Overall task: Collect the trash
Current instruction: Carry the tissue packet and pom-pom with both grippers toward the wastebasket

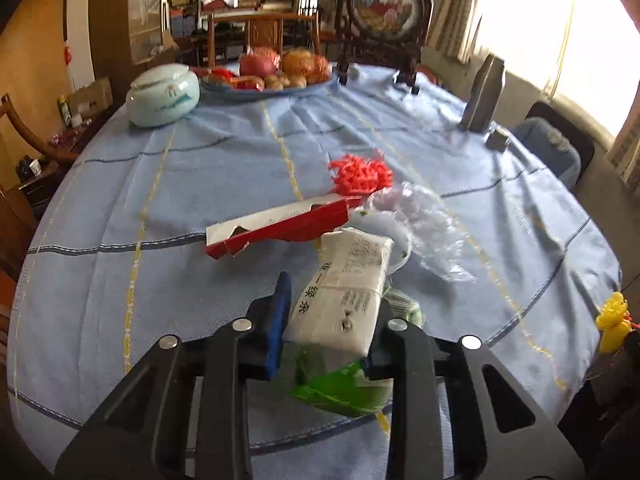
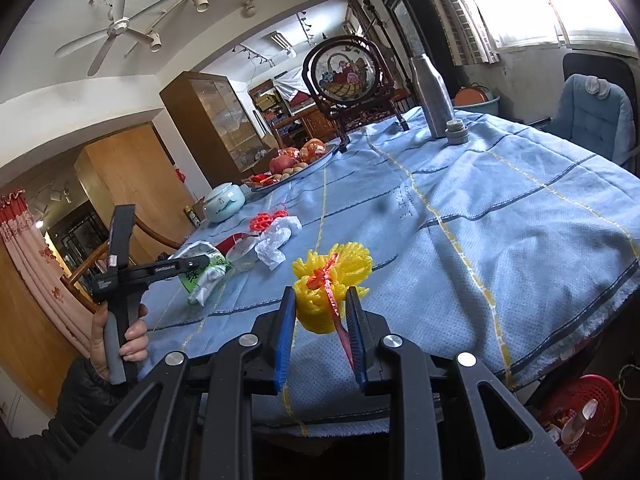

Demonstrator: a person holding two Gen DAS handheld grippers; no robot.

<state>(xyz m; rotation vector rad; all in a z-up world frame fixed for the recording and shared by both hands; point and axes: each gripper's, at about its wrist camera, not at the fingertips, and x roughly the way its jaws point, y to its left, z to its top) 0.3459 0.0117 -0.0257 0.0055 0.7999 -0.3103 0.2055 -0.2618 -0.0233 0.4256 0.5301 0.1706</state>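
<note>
1. Two grippers are each closed on a piece of trash above the blue checked tablecloth [image 1: 160, 208].
2. The left gripper [image 1: 328, 320] pinches a white-and-green tea packet [image 1: 344, 296] between its blue-padded fingers [image 1: 280, 312]; the packet tilts forward past the fingertips, its green end hanging below them.
3. Just ahead of the left gripper lie a flattened red-and-white carton [image 1: 280, 222], a small white cup [image 1: 384, 232], crumpled clear plastic wrap [image 1: 428, 224] and a red foam net [image 1: 360, 174].
4. The right gripper [image 2: 320, 312] clamps a yellow foam net [image 2: 332, 272] tied with a red ribbon [image 2: 328, 280], held upright over the table's near edge.
5. Below and to the right of the right gripper stands a red basket [image 2: 580, 412] with scraps inside.
</note>
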